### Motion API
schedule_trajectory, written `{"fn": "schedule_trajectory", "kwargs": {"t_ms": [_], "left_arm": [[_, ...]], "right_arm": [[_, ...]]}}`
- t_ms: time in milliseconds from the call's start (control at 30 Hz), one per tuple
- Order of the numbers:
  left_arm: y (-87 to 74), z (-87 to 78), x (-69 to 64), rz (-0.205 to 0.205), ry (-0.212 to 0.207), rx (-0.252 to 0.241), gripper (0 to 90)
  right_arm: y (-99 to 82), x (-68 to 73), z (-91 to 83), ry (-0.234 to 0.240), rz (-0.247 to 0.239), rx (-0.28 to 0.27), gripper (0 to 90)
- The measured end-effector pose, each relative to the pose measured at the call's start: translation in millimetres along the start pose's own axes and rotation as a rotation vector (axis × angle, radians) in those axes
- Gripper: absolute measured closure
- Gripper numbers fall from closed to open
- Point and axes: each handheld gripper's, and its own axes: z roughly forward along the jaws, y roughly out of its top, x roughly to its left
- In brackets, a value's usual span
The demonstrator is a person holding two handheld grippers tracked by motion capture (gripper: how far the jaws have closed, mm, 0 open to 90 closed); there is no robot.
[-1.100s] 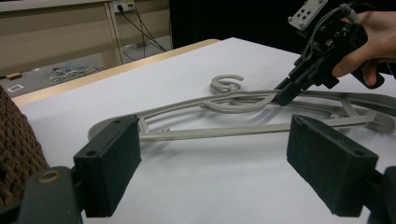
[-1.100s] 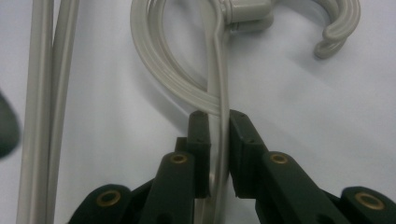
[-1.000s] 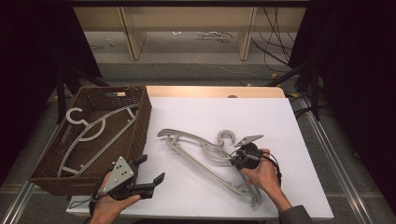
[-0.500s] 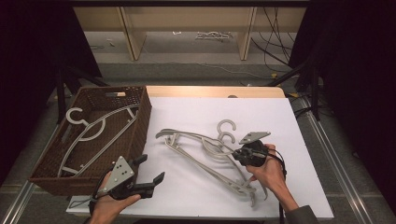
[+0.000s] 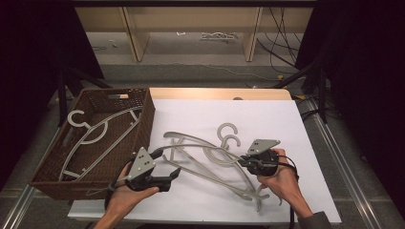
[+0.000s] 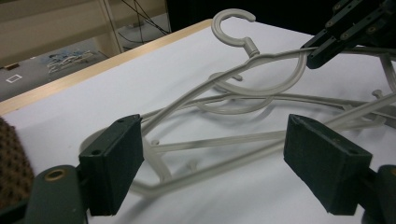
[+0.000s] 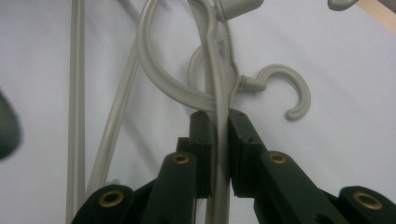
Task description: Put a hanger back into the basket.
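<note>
Nearest the table's front edge, the left gripper [image 5: 165,168] holds its two black, flat-padded jaws spread wide with nothing between them, just beside the wicker basket [image 5: 143,121]. The right gripper [image 5: 242,161] pinches the thin rod of a smooth grey plastic hanger [image 5: 210,150], one of two tangled on the white tabletop [image 5: 200,114], curved hooks pointing away. A third hanger [image 5: 95,138] lies in the brown woven basket. Bare white surface stays open beyond the hooks and to the right.
</note>
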Motion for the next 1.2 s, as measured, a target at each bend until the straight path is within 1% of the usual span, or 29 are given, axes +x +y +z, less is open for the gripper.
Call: {"fn": "schedule_trajectory", "kwargs": {"t_ms": [67, 100, 133, 167, 200, 267, 333, 367, 400, 467, 500, 533, 567, 600, 633, 667, 700, 767, 833, 867, 900, 933, 967, 1000, 1033, 1067, 1133, 1167, 1200], "left_arm": [[4.7, 9.1, -2.5, 0.018, -0.024, 0.034, 20.2], [7.8, 14.4, -4.3, 0.024, -0.029, 0.047, 20.2], [10.3, 18.9, -5.5, 0.028, -0.034, 0.048, 20.3], [13.0, 23.6, -6.3, 0.034, -0.041, 0.054, 20.5], [15.4, 28.2, -6.9, 0.043, -0.044, 0.062, 21.0], [19.2, 36.8, -8.1, 0.05, -0.049, 0.077, 21.5], [21.9, 44.3, -8.6, 0.055, -0.052, 0.082, 23.1], [23.2, 47.1, -7.8, 0.066, -0.054, 0.093, 23.1], [23.7, 50.7, -8.5, 0.059, -0.057, 0.095, 23.4], [25.3, 56.3, -7.8, 0.086, -0.069, 0.125, 23.9], [26.0, 59.9, -8.0, 0.084, -0.076, 0.128, 23.9], [26.0, 63.8, -9.6, 0.068, -0.07, 0.119, 24.2], [26.8, 65.9, -9.0, 0.096, -0.072, 0.141, 25.5], [26.4, 69.5, -11.2, 0.08, -0.07, 0.141, 26.2], [26.9, 70.9, -10.8, 0.104, -0.077, 0.163, 26.2], [27.0, 72.2, -11.3, 0.108, -0.083, 0.167, 26.5], [27.1, 74.0, -11.9, 0.114, -0.086, 0.172, 27.4], [27.0, 75.8, -12.6, 0.114, -0.084, 0.186, 30.2], [26.7, 77.9, -12.1, 0.109, -0.097, 0.201, 33.7], [27.0, 78.7, -11.5, 0.109, -0.092, 0.216, 34.9], [26.5, 79.6, -11.7, 0.102, -0.097, 0.206, 35.1], [26.6, 80.0, -11.2, 0.107, -0.101, 0.205, 36.0], [26.4, 80.7, -11.5, 0.103, -0.111, 0.21, 38.0], [26.5, 81.4, -10.7, 0.119, -0.123, 0.217, 40.7], [26.0, 82.2, -11.3, 0.114, -0.126, 0.223, 40.9], [25.7, 82.9, -11.3, 0.117, -0.138, 0.227, 41.5], [25.5, 83.5, -12.3, 0.141, -0.156, 0.242, 45.3], [25.5, 84.1, -12.7, 0.157, -0.165, 0.254, 46.3], [24.8, 85.2, -14.2, 0.154, -0.179, 0.256, 48.3]], "right_arm": [[1.1, 3.6, -3.1, -0.001, 0.003, 0.004, 81.8], [2.1, 4.2, -5.3, 0.014, -0.005, 0.021, 81.8], [2.4, 6.0, -5.1, 0.008, -0.012, 0.007, 81.8], [3.0, 6.5, -6.1, 0.012, -0.023, 0.011, 81.8], [3.0, 8.1, -5.9, 0.003, -0.025, 0.002, 81.8], [3.9, 9.2, -7.7, 0.012, -0.046, 0.013, 81.8], [4.2, 12.4, -7.6, 0.01, -0.053, 0.004, 81.8], [4.7, 12.6, -8.6, 0.01, -0.068, 0.014, 81.8], [5.2, 14.0, -8.8, 0.008, -0.076, 0.01, 81.8], [6.9, 14.6, -9.8, -0.003, -0.105, 0.016, 81.8], [7.6, 15.9, -9.7, 0.004, -0.105, 0.013, 81.8], [8.0, 16.9, -9.9, 0.012, -0.105, 0.014, 81.8], [8.4, 17.0, -10.3, 0.014, -0.12, 0.018, 81.8], [9.1, 18.3, -10.3, 0.008, -0.118, 0.015, 81.8], [10.1, 18.6, -11.7, 0.021, -0.127, 0.025, 81.9], [10.3, 19.5, -11.3, 0.01, -0.137, 0.015, 81.8], [10.7, 20.0, -11.7, 0.018, -0.143, 0.013, 81.8], [11.9, 21.2, -12.0, 0.014, -0.164, 0.012, 81.9], [13.2, 23.4, -12.4, 0.02, -0.166, 0.011, 81.8], [13.6, 23.7, -12.5, 0.023, -0.182, 0.009, 81.8], [14.0, 24.8, -12.0, 0.023, -0.184, 0.007, 81.8], [14.5, 25.4, -11.7, 0.023, -0.187, 0.008, 81.8], [14.9, 26.5, -11.6, 0.032, -0.188, 0.009, 81.8], [15.7, 27.2, -11.3, 0.034, -0.197, 0.013, 81.8], [16.0, 29.1, -10.6, 0.03, -0.198, 0.011, 81.8], [16.5, 30.4, -10.1, 0.04, -0.203, 0.011, 81.8], [17.2, 31.3, -9.5, 0.035, -0.213, 0.021, 81.8], [17.3, 31.9, -9.3, 0.039, -0.208, 0.019, 81.8], [17.2, 32.1, -9.1, 0.041, -0.21, 0.017, 81.8]]}}
